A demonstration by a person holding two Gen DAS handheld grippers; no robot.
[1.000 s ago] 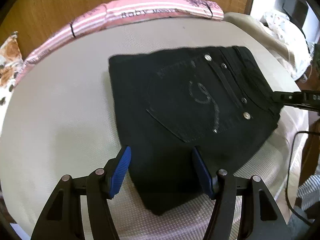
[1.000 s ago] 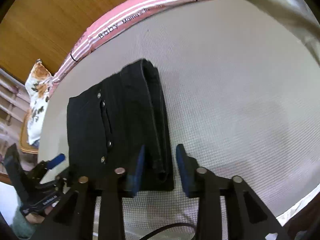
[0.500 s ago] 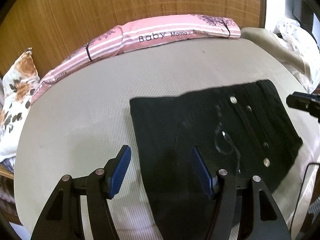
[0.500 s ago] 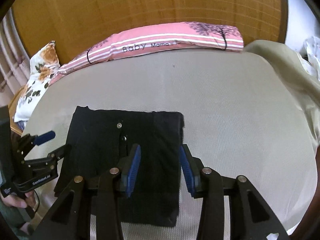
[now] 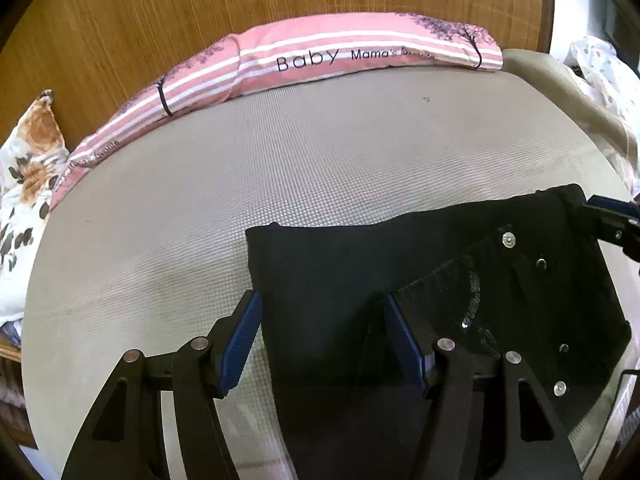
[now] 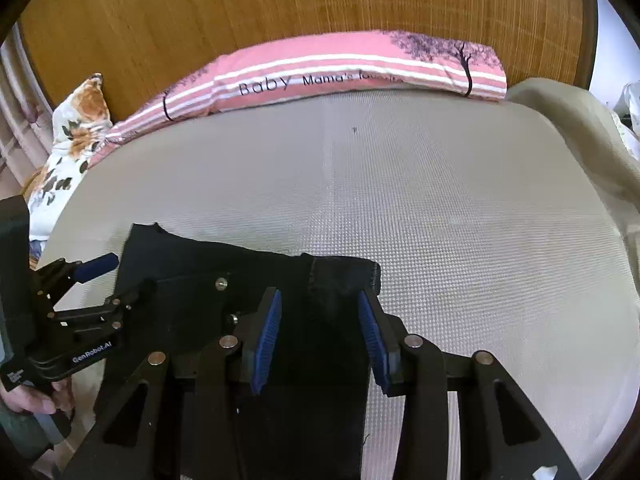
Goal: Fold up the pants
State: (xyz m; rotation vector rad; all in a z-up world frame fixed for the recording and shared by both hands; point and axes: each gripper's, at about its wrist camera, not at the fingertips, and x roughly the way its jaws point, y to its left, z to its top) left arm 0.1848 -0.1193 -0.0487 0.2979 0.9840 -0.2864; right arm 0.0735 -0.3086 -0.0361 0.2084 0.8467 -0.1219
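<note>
Here, both handheld grippers tilt steeply down over a beige mattress [image 5: 320, 168], each seen from its own wrist camera. The left gripper [image 5: 322, 334] hangs with its blue pads wide apart; the near left edge of the folded black pants [image 5: 340, 272] lies below the gap, and neither pad presses on the cloth. The right gripper [image 6: 320, 336] stands with its blue pads parted more narrowly above the thick folded waistband end of the pants [image 6: 192, 272]; the pads show no grip on the fabric. The pants lie flat near the mattress's front edge, toward its middle, folded into a compact rectangle with silver rivets and a stitched back pocket facing up. In the right wrist view the left gripper [image 6: 108, 280] reaches in from the left edge, carried by a hand [image 6: 28, 400] low in that corner, and its body reads "GenRobot.AI". Along the far edge of the mattress, against a wooden headboard [image 6: 280, 8], lies a pink striped pillow [image 5: 320, 56] printed with "Baby" and "Mama's", the rest unreadable. A floral pillow [image 5: 28, 160] sits at the far left corner.
</note>
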